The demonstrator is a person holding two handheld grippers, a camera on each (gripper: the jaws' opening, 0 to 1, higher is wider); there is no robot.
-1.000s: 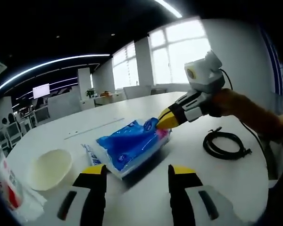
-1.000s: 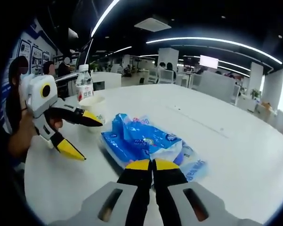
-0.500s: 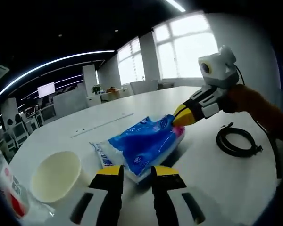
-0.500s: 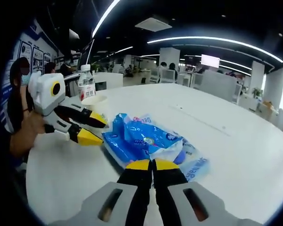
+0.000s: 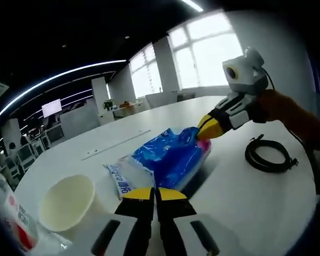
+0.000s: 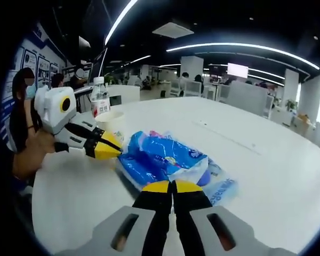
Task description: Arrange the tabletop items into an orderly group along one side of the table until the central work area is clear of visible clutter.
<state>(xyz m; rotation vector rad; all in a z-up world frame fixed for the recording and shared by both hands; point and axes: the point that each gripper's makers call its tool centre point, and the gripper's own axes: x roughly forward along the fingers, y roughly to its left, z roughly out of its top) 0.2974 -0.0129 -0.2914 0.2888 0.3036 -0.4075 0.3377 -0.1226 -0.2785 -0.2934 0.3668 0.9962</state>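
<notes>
Both grippers pinch the blue plastic package (image 5: 170, 157) from opposite ends on the white table (image 5: 245, 197). Left gripper (image 5: 153, 195), fingers together, clamped on its near edge; right gripper (image 6: 173, 188), fingers together, clamped on the far end. A paper cup (image 5: 69, 202) sits just beside the package, a coiled black cable (image 5: 269, 157) lies well apart.

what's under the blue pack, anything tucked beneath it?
A white-and-blue printed packet pokes out from beneath the blue pack, flat on the white table. Both grippers pinch the pack's ends; the rest of its underside is covered.
</notes>
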